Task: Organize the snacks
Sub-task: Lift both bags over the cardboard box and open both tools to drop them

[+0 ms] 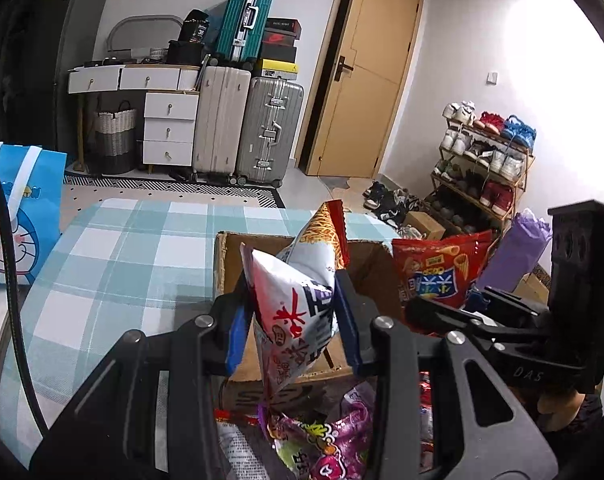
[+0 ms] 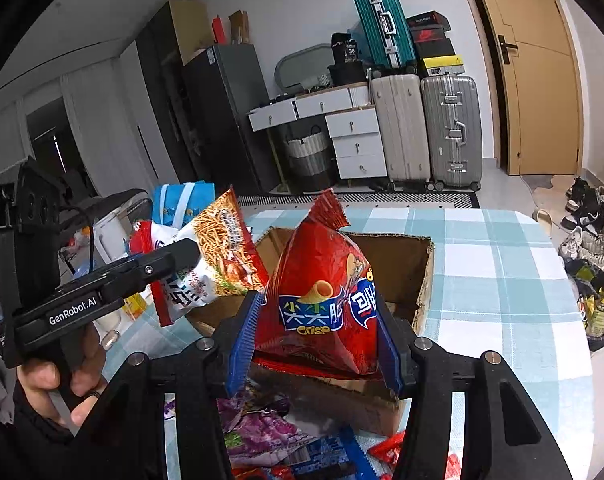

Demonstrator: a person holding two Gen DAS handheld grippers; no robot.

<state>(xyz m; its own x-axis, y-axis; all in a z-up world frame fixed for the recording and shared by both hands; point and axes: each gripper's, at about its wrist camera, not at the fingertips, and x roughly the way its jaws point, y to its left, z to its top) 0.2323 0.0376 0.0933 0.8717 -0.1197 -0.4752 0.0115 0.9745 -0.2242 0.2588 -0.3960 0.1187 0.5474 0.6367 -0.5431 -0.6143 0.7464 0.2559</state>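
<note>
Two snack bags were in hand at once, so the step read as carry-to-box; the left claw [image 1: 293, 316] was closed tight on a white noodle-snack bag [image 1: 297, 292], blue pads pinching its lower half, the bag standing upright with its top corner above the cardboard box [image 1: 229, 248]; the right claw [image 2: 316, 334] was closed on a red crisp bag [image 2: 322, 284], its pads pressing both sides of a puffier pack, hence the wider gap; both bags hung over or just before the open box, which sat on the checked counter [image 1: 113, 248]; box interior looked mostly bare where visible, though the bags hid much of it; judged next move: bring each bag inside the box walls, lower it, then release, one side at a time since the two claws sat close together and could foul each other; near wall of the box was the edge to clear, and its far flap was ragged; loose packets [image 2: 261, 432] lay on the counter just below the claws, so a low approach risked dragging them; open counter lay to the left of the box and beyond it, free for withdrawal; counter edge on the right dropped to the floor beside a bin [image 2: 598, 308].
</note>
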